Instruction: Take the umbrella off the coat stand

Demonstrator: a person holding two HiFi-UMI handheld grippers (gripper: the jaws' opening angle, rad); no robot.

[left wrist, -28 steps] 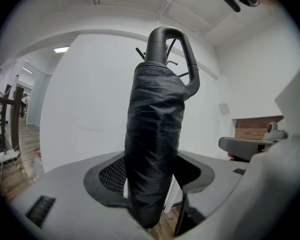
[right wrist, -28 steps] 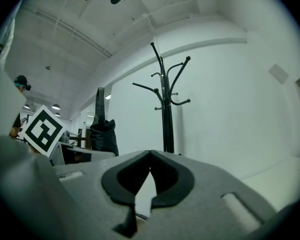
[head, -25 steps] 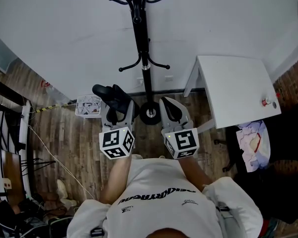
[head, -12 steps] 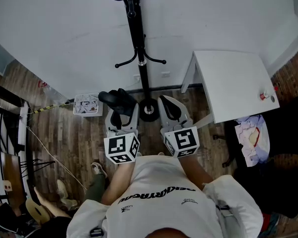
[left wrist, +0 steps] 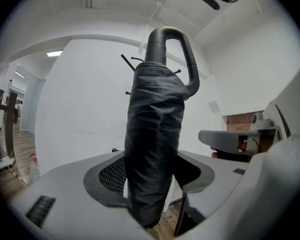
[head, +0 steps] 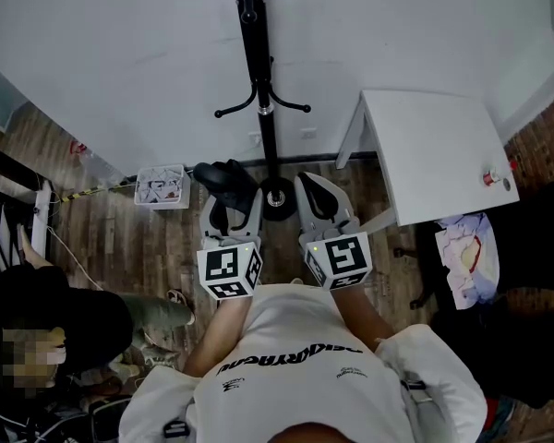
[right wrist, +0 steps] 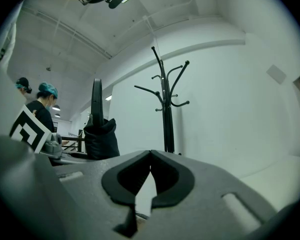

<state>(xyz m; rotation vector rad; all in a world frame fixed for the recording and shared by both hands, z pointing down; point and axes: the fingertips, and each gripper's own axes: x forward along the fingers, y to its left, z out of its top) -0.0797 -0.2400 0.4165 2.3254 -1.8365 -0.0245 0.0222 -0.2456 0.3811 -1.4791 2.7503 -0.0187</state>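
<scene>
Head view: the black coat stand (head: 261,90) rises against the white wall, with a white table (head: 434,150) to its right. Both forearms reach forward side by side from the person's chest, roughly level, one on either side of the stand's base. The right gripper (head: 319,197), right of the base, has its jaws pressed together on nothing. The left gripper (head: 229,197), left of the base, clamps the folded black umbrella (head: 223,175), which stands upright, hook handle uppermost, clear of the stand's hooks.
</scene>
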